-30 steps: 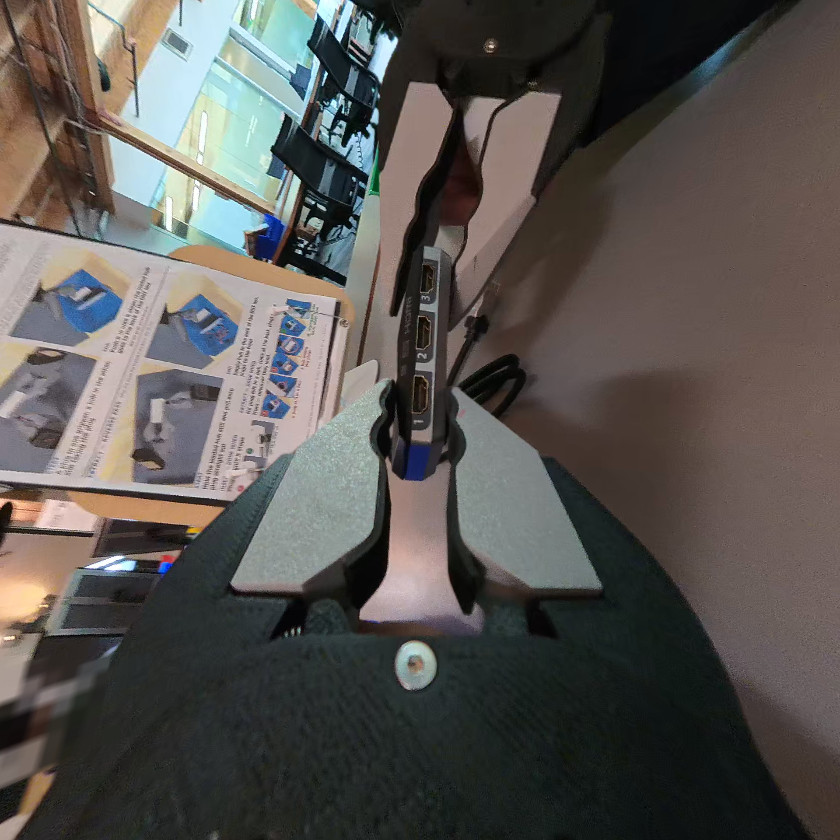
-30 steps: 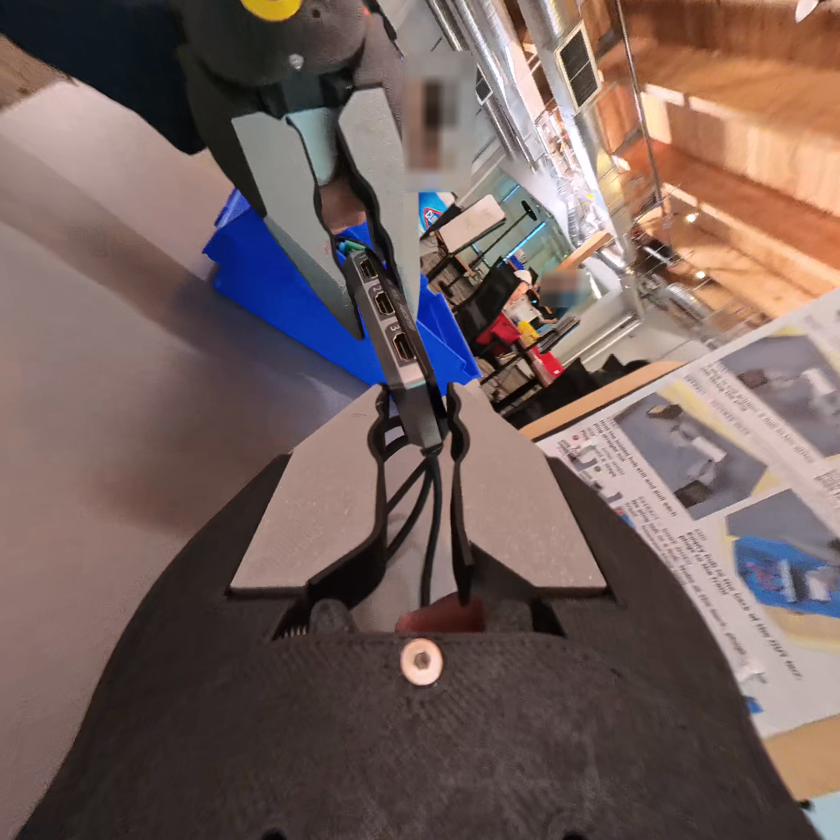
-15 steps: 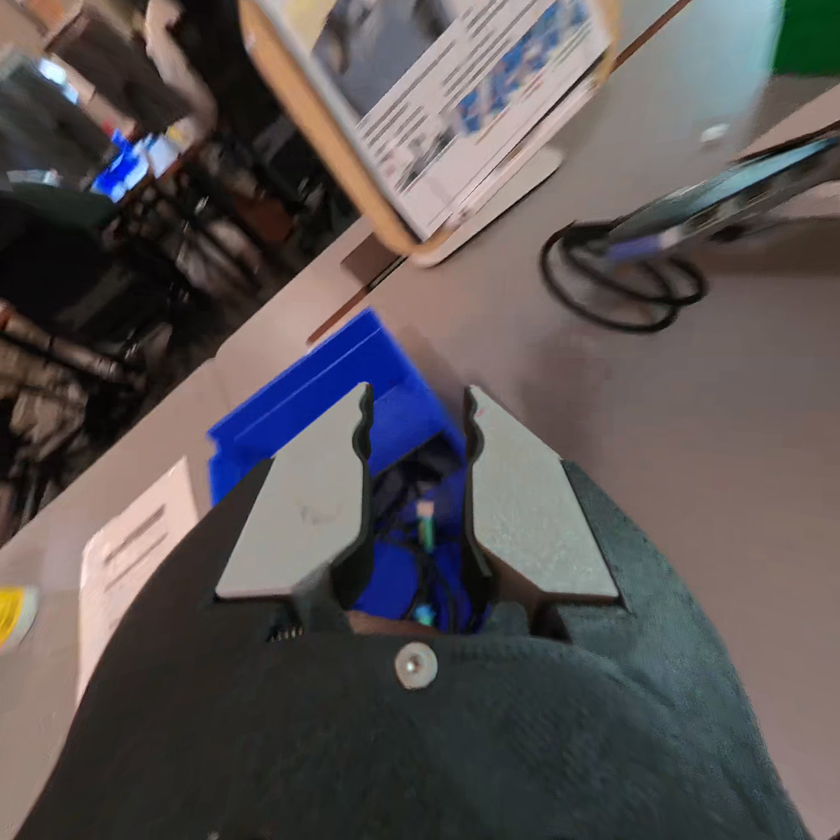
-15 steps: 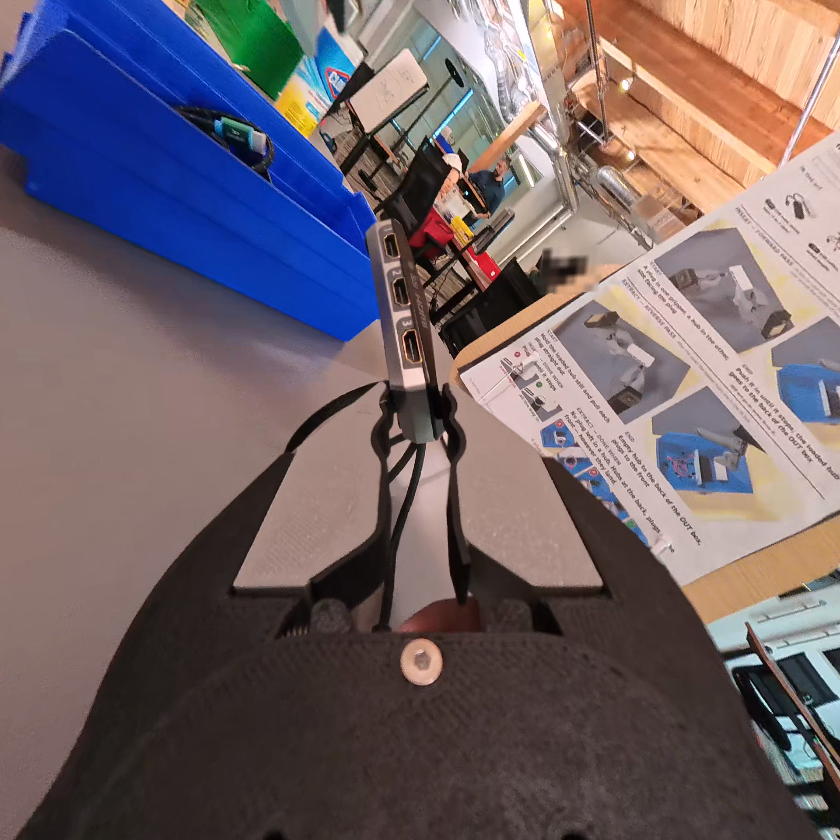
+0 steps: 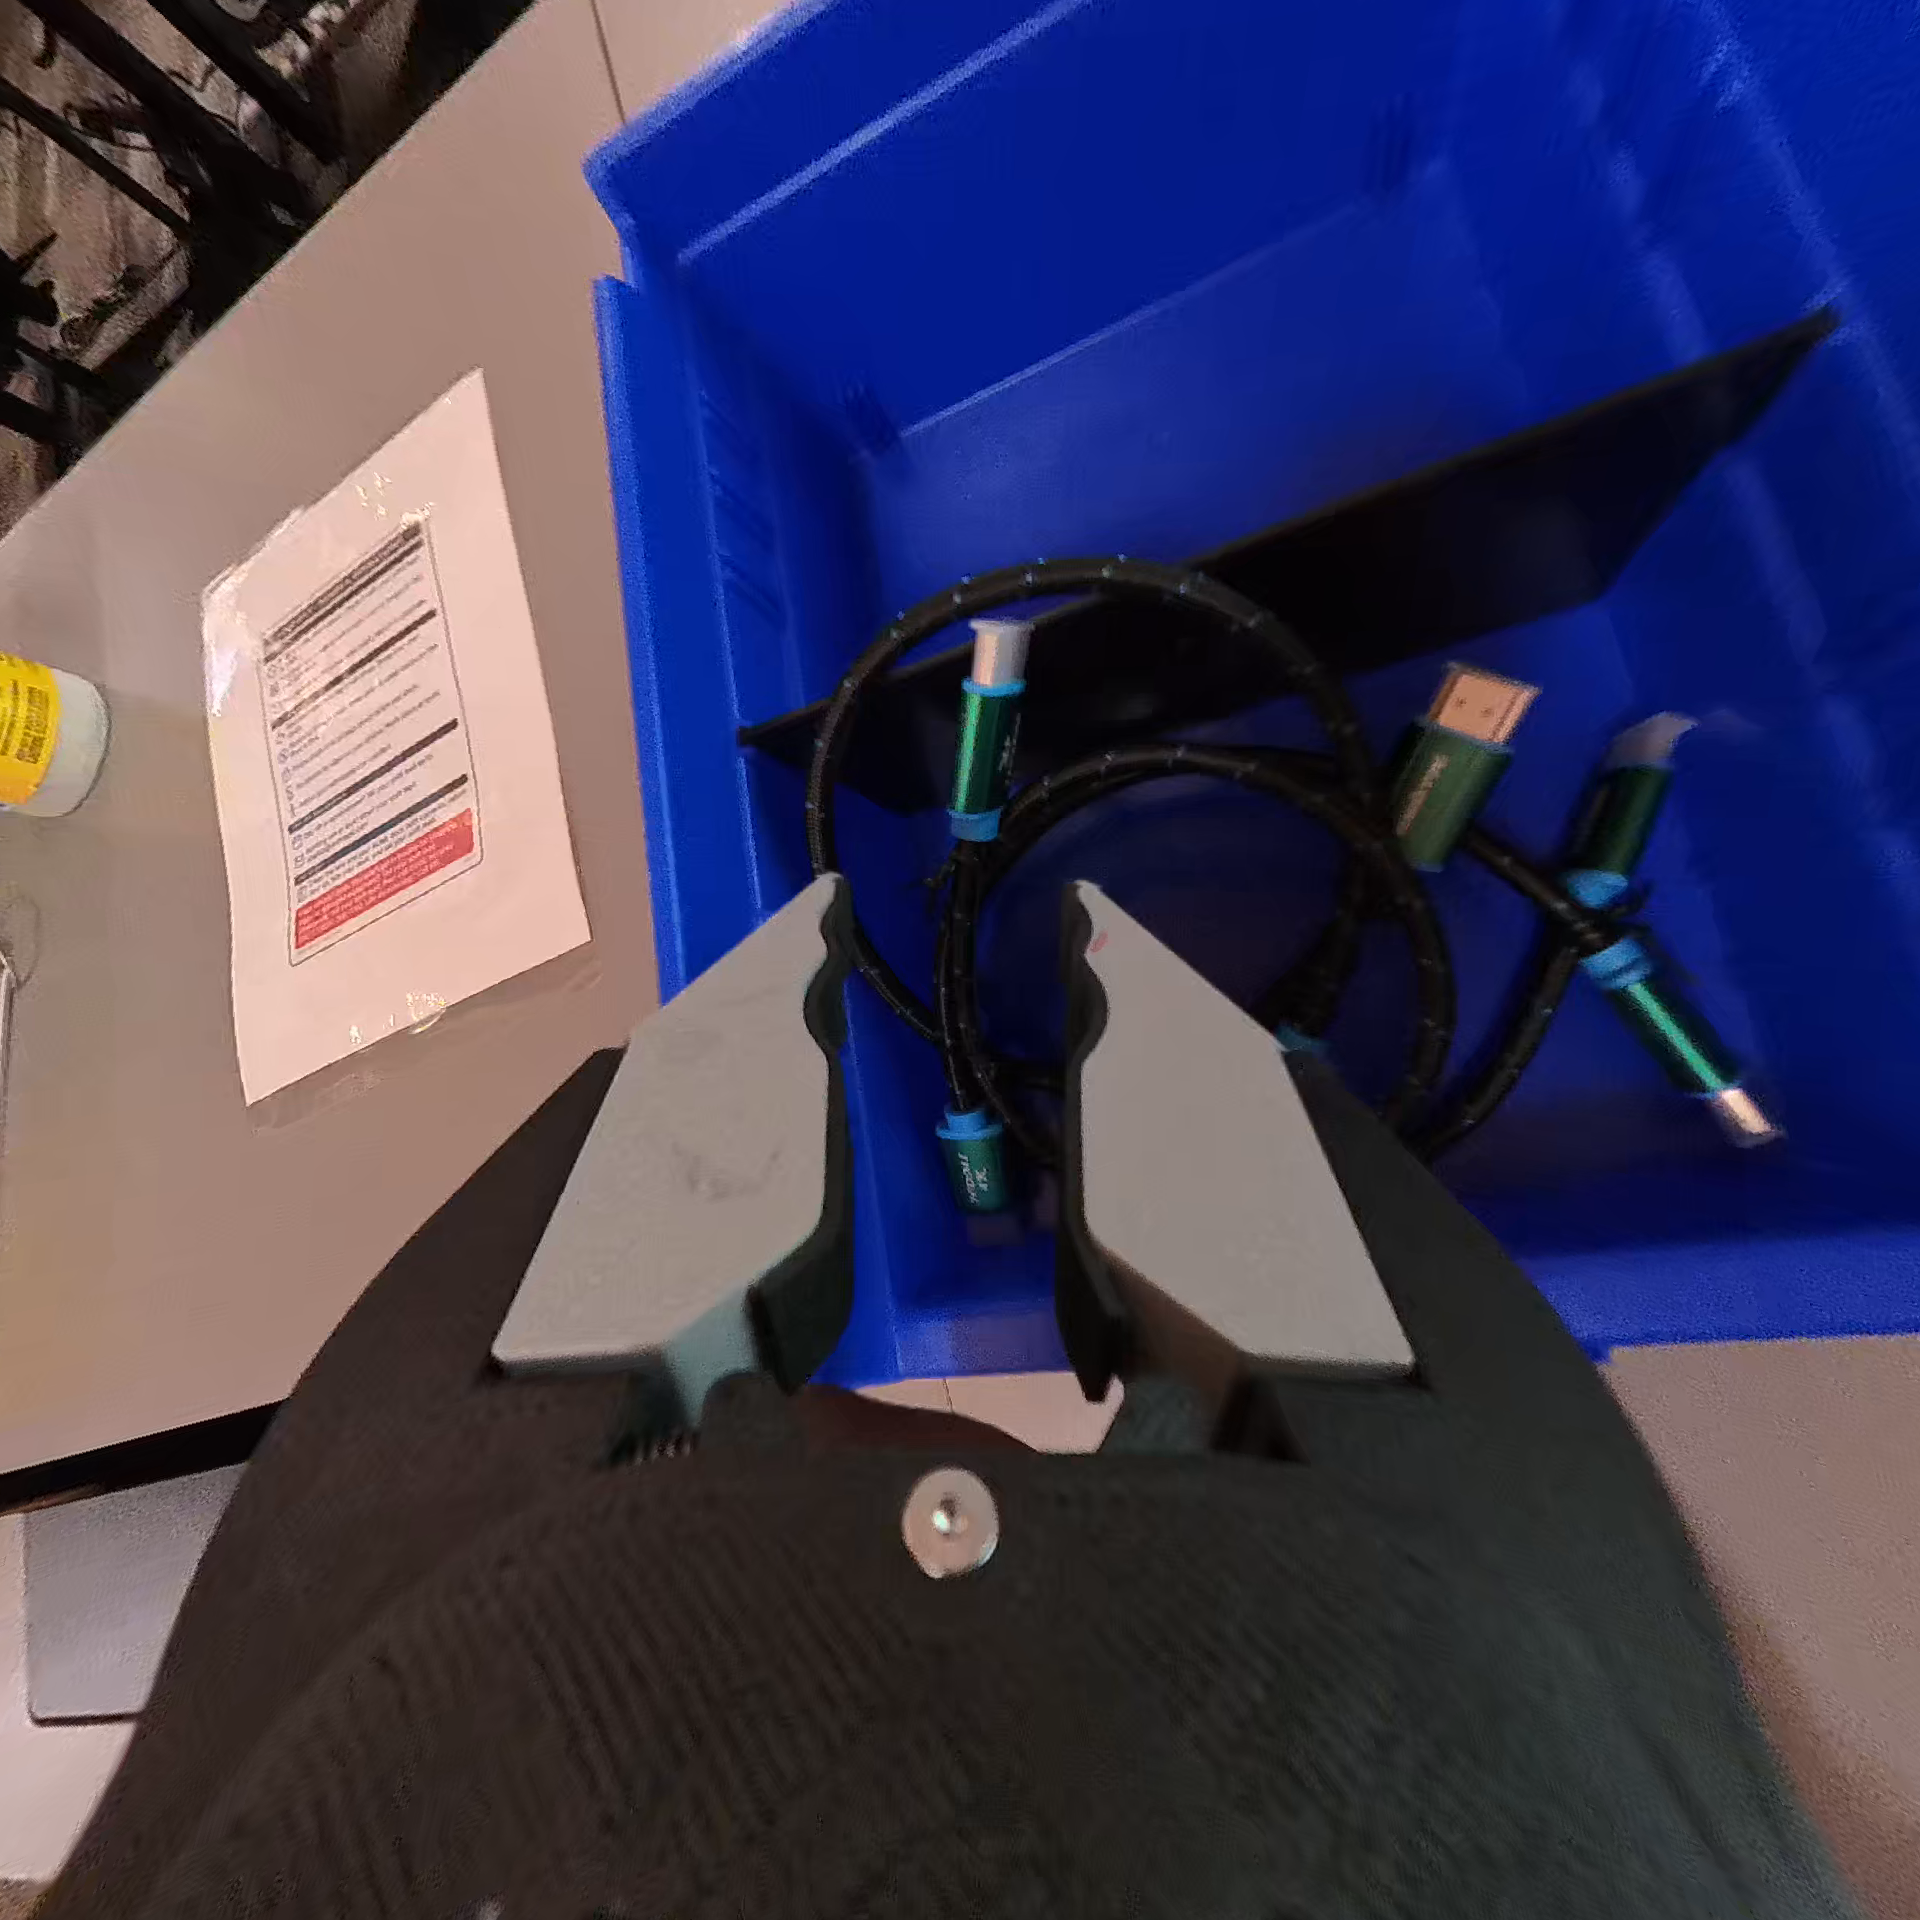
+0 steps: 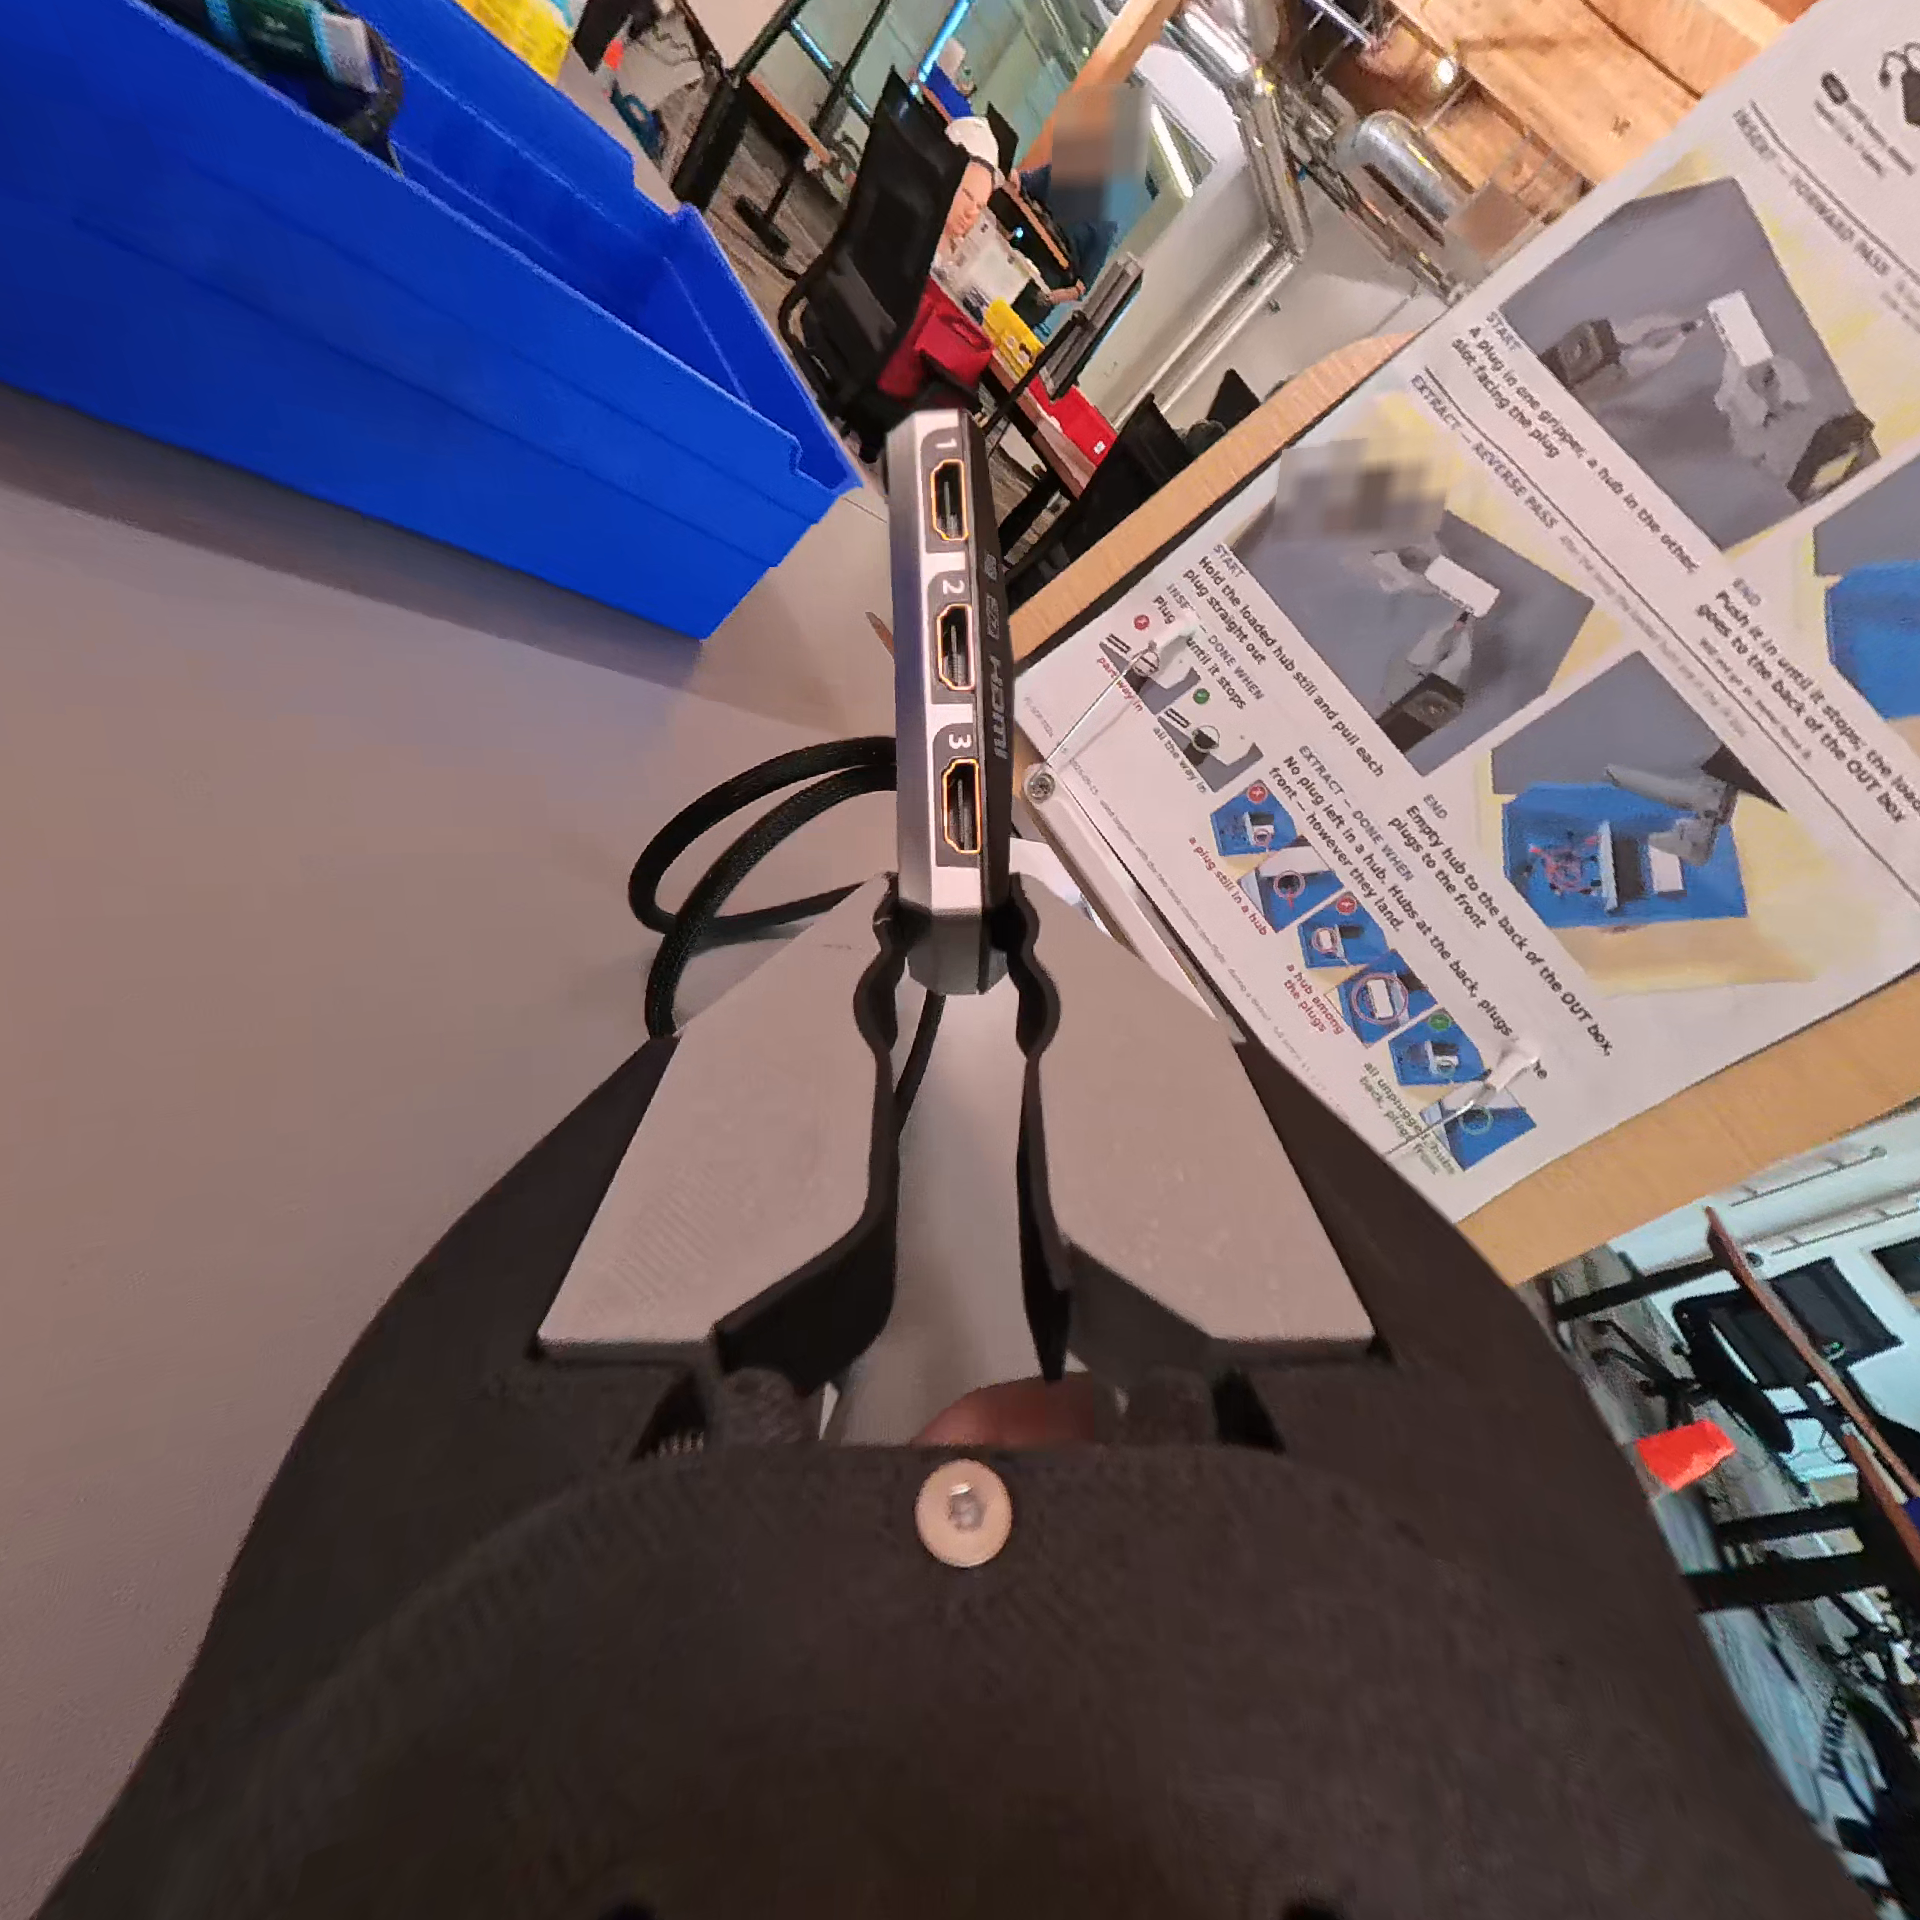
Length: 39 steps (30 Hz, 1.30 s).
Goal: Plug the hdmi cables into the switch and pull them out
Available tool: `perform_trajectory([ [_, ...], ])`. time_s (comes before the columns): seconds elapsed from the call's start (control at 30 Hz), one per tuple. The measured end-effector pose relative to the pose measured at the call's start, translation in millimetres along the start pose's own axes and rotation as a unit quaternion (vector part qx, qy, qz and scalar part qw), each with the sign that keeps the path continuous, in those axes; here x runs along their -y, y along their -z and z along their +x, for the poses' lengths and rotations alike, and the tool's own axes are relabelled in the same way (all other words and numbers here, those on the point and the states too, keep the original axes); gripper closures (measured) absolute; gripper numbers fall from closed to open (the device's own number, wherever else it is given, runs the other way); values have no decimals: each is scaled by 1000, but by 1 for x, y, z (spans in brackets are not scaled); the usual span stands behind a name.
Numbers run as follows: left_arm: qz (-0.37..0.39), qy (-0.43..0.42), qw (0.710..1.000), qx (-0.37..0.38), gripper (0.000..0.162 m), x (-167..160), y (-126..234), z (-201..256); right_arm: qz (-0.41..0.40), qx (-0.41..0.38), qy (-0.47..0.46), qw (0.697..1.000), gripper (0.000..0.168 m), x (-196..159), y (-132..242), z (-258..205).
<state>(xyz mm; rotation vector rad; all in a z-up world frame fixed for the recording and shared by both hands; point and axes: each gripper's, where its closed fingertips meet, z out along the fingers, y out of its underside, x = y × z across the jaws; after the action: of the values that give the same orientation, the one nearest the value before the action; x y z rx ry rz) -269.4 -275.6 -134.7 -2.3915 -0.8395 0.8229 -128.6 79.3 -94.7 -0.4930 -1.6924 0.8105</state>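
My right gripper [image 6: 954, 914] is shut on the lower end of a grey HDMI switch [image 6: 948, 686]. The switch stands upright with its three empty ports facing me, and its black cord [image 6: 727, 842] loops on the table behind. My left gripper [image 5: 951, 904] is open and empty. It hangs over the near left corner of a blue bin [image 5: 1247, 312]. In the bin lie black braided HDMI cables [image 5: 1392, 935] with green plugs. One plug [image 5: 987, 738] points up just beyond my fingertips, another plug [image 5: 977, 1174] lies between the fingers, and two more [image 5: 1455, 769] lie to the right.
A black divider panel [image 5: 1455, 582] leans inside the bin. A laminated sheet [image 5: 384, 727] and a yellow-labelled tape roll [image 5: 42, 743] lie on the grey table left of the bin. An instruction board [image 6: 1558, 675] stands right of the switch. Blue bins [image 6: 364, 343] sit at the back left.
My left gripper let go of the switch, swung away and now hangs open over the blue bin's cables. My right gripper keeps the switch and has turned it more upright.
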Motion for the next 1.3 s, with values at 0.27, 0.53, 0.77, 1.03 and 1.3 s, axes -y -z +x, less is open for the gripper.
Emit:
perform_trajectory([
  [0.27, -41, -49, 998, 24, 136, -16, -34, 2, 15, -1, -12, 1000, 152, 9, 3, 1],
  [0.53, -7, -115, 990, 79, 154, -2, -21, -4, 60, 48, -113, 991, 152, 29, 13, 2],
  [0.77, 101, -175, 956, 210, 154, 65, 54, -34, 112, 136, -209, 962, 149, 50, 21, -11],
  [1.03, 243, -182, 924, 233, 154, 136, 130, -13, 87, 203, -284, 933, 144, 48, 12, -37],
  [1.3, 322, -310, 860, 246, 155, 177, 143, 96, 42, 246, -170, 953, 129, 38, 7, -90],
])
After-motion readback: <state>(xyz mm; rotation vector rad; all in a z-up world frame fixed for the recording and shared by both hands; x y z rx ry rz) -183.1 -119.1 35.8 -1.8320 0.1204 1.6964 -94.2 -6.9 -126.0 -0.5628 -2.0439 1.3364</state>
